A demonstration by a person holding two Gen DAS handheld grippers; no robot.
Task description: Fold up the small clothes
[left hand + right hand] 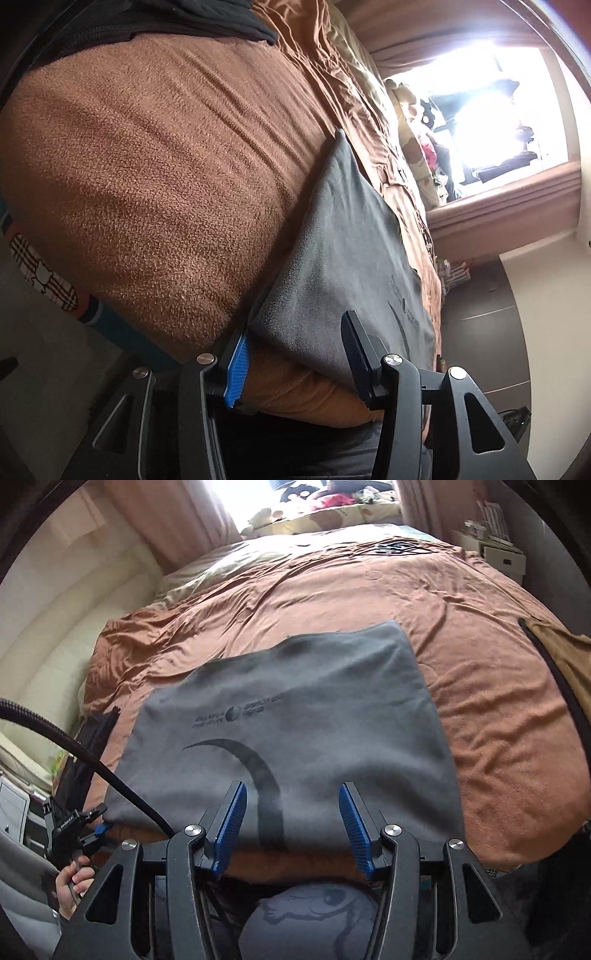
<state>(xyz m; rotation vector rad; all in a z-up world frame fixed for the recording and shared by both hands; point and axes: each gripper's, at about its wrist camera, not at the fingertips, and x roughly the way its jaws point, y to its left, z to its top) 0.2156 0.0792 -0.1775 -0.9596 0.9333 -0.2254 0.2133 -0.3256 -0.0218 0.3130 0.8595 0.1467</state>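
My left gripper (295, 354) sits nearest in the left wrist view, jaws parted with nothing pinched; one blue pad (236, 369) rests just beside the near corner of the grey T-shirt (343, 236), probably because that corner is now laid where I wanted it. The shirt lies flat on the brown blanket (147, 166) at the bed's near edge. From the right wrist, my right gripper (293, 823) hangs above the shirt's near hem, jaws apart and empty, so the fabric stays undisturbed.
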